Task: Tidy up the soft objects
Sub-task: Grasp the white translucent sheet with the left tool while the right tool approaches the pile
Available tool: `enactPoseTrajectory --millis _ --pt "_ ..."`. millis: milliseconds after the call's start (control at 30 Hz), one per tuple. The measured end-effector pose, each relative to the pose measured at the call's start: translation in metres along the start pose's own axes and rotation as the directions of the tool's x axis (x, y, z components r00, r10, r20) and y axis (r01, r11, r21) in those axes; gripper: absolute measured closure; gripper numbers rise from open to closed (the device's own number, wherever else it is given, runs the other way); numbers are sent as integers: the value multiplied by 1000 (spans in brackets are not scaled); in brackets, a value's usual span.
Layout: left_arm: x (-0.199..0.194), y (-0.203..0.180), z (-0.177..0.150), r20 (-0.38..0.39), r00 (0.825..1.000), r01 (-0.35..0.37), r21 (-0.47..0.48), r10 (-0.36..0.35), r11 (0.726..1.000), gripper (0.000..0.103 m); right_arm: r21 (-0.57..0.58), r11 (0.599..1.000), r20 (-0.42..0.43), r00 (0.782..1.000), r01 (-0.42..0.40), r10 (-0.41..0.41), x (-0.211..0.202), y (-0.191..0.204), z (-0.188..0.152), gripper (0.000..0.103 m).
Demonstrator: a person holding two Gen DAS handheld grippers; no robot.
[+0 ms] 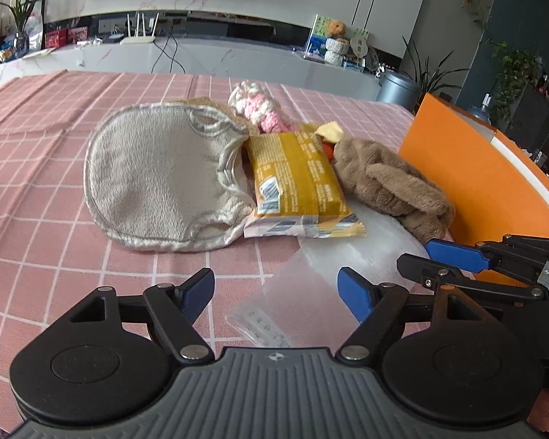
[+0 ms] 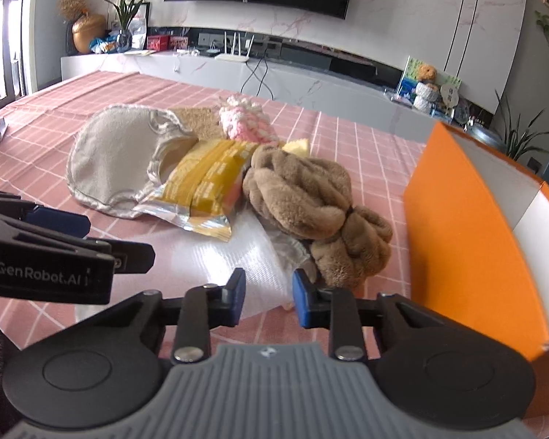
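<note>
Your right gripper [image 2: 269, 298], half-open and empty at lower centre, should bite the brown plush [image 2: 311, 197] squarely.

The yellow snack packet [image 1: 296, 179] sits mid-heap on the counter [image 1: 55, 168]. Left of it the grey mitt [image 1: 153, 179] blocks; right, the brown plush [image 2: 311, 197] crowds against the orange box [image 2: 468, 234]. Behind, pink yarn [image 1: 260, 109]. In front lies flat clear plastic [image 2: 223, 252]; beyond the mitt, bare checked cloth.
</note>
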State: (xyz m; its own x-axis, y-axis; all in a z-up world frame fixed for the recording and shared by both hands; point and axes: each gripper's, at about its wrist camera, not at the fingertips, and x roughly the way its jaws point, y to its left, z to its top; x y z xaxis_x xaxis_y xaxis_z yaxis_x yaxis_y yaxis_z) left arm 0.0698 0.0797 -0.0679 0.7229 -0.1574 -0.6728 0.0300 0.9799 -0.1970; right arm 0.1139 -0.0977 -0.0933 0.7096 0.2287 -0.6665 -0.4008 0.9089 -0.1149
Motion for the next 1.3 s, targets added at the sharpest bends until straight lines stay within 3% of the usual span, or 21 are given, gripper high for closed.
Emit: enactPoseTrajectory --millis 67,367,467,533,767,867,1000,1100,1167,1233,1300 --pt "8 2 -2 -18 1000 6 -4 -6 1000 13 6 1000 -19 1000 -7 7 6 -2 -2 85" --pt "26 -7 -5 -23 1000 -18 92 20 996 15 -1 1000 -41 999 -15 15 18 -1 -8 86" --pt "27 -13 -7 -19 1000 -18 114 20 993 27 15 1000 -43 999 -13 13 18 -5 -10 85" --pt "26 -16 -7 -19 1000 -1 123 4 992 40 39 999 -51 999 -11 13 17 -8 -11 85" --pt "25 -30 -11 -23 999 48 168 -45 985 56 52 999 -57 998 4 -1 12 -13 -20 85" --pt "26 -36 -12 -30 998 67 174 -63 983 56 78 997 -58 998 -6 10 12 -16 -21 88" --pt "25 -34 -12 -36 996 91 127 -88 988 43 128 991 -59 998 -26 34 9 -25 -25 95" --pt "24 -33 -13 -41 994 106 98 -102 990 42 135 990 -54 998 -32 39 8 -27 -27 99" --pt "26 -34 -10 -46 993 111 82 -108 990 46 132 991 -54 998 -27 34 8 -26 -27 100" --pt "28 -37 -8 -47 994 99 96 -95 990 63 118 993 -55 998 -25 31 8 -24 -27 100" --pt "28 -43 -8 -60 995 83 117 -76 990 74 110 994 -55 998 -28 34 8 -22 -27 99"
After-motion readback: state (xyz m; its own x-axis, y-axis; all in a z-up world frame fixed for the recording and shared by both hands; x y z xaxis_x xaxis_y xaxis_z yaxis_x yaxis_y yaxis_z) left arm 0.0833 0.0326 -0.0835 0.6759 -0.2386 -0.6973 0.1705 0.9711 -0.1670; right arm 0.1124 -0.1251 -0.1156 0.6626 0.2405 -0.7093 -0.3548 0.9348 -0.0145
